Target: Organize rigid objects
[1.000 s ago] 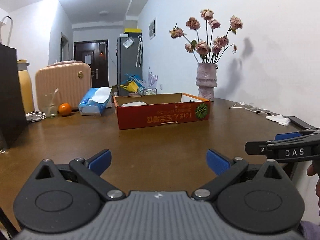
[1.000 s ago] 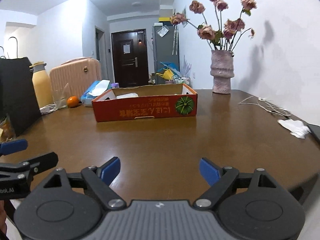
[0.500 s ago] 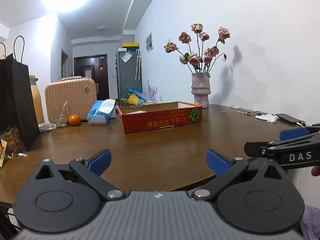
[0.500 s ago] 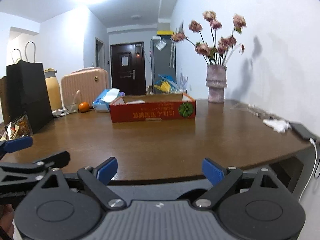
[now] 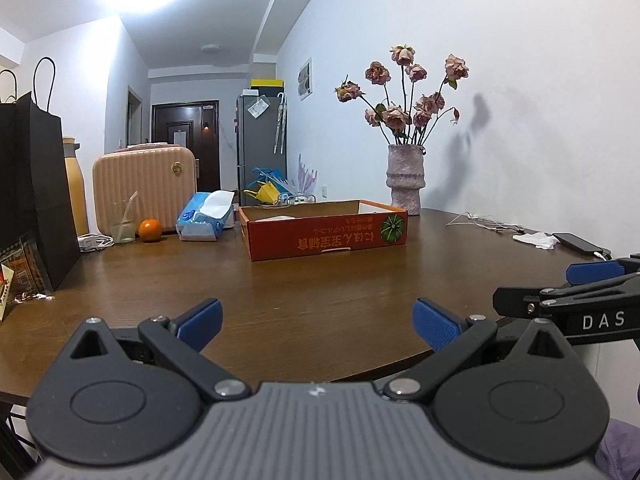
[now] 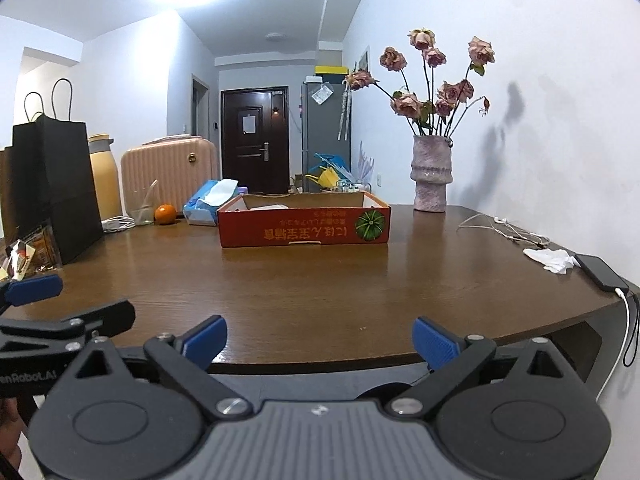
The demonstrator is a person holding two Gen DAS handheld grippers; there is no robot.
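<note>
A shallow red cardboard box [image 5: 326, 236] [image 6: 304, 232] sits in the middle of the brown table [image 5: 280, 300], with something white [image 5: 276, 218] lying inside it. My left gripper [image 5: 316, 320] is open and empty over the table's near edge, well short of the box. My right gripper [image 6: 320, 338] hovers just off the near edge; its jaws are opening and nothing is between them. Each gripper shows in the other's view: the right one [image 5: 560, 300] at the right border, the left one [image 6: 40, 308] at the left border.
At the back left stand a black paper bag [image 5: 36, 200], a pink case [image 5: 144, 188], a glass [image 5: 122, 224], an orange [image 5: 150, 230] and a tissue pack [image 5: 204, 216]. A vase of roses [image 5: 404, 184], cables, a crumpled tissue [image 5: 536, 240] and a phone [image 5: 576, 242] line the right side.
Both grippers have drawn back from the box, so the table's near edge and more of the room now show. The right jaws have spread a little wider.
</note>
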